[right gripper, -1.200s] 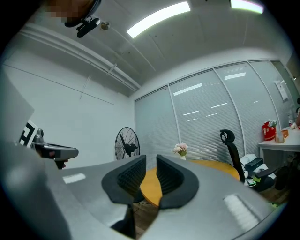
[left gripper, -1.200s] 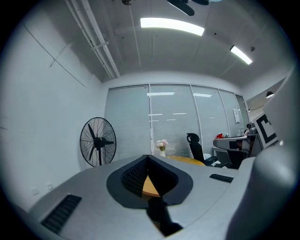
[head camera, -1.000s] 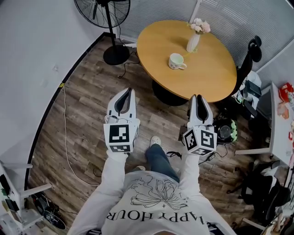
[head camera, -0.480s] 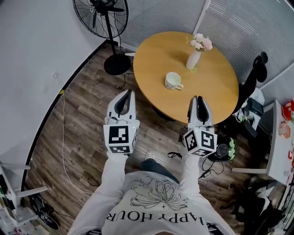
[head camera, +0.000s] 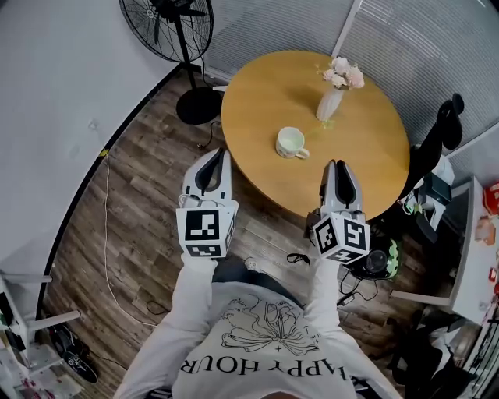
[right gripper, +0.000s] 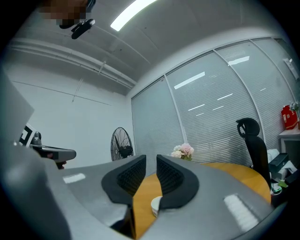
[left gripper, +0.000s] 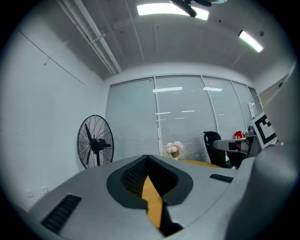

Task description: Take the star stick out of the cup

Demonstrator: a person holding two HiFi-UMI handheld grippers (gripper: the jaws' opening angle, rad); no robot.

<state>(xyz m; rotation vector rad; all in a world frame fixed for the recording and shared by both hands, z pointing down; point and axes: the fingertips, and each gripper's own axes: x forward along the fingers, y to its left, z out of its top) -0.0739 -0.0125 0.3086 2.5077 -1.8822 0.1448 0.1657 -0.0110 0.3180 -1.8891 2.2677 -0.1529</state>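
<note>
Head view: your left gripper (head camera: pixel 221 153), jaws closed, and right gripper (head camera: pixel 337 164), jaws slightly parted, both empty, hang near the white mug (head camera: pixel 290 143) on the round wooden table (head camera: pixel 257 86); star stick not discernible.

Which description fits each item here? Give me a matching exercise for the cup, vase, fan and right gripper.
1 cup
2 vase
3 fan
4 right gripper

A stands on the floor
B jaws apart, nothing between them
C white, near the middle of the table
D holds pink flowers

Pairs: 1-C, 2-D, 3-A, 4-B
</note>
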